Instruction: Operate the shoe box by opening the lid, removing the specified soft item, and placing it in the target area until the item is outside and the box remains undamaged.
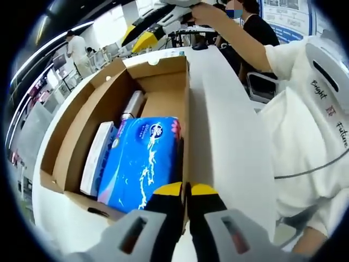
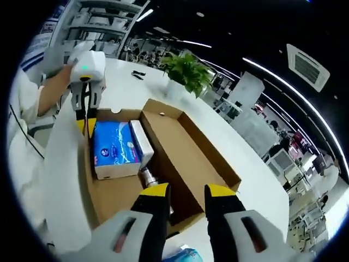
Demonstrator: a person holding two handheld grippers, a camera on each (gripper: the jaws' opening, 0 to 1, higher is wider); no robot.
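Observation:
The brown cardboard shoe box (image 1: 76,117) lies open on the white table, its lid flap (image 2: 202,147) folded out flat. Inside lie a blue soft tissue pack (image 1: 143,161) (image 2: 112,147), a white carton (image 1: 97,158) (image 2: 143,143) beside it, and a silver bottle (image 1: 131,106) (image 2: 148,177). My left gripper (image 1: 186,190) (image 2: 85,124) is shut on the box's side wall next to the blue pack. My right gripper (image 2: 188,191) hovers open over the opposite end of the box, with nothing between its jaws. It also appears held high beyond the box's far end (image 1: 140,35).
The white table (image 1: 232,136) runs along the box. A person in a white shirt (image 1: 308,136) stands close at that side. A potted plant (image 2: 188,71) and a small black item (image 2: 137,75) sit beyond the box. Another blue pack (image 2: 182,255) lies below my right jaws.

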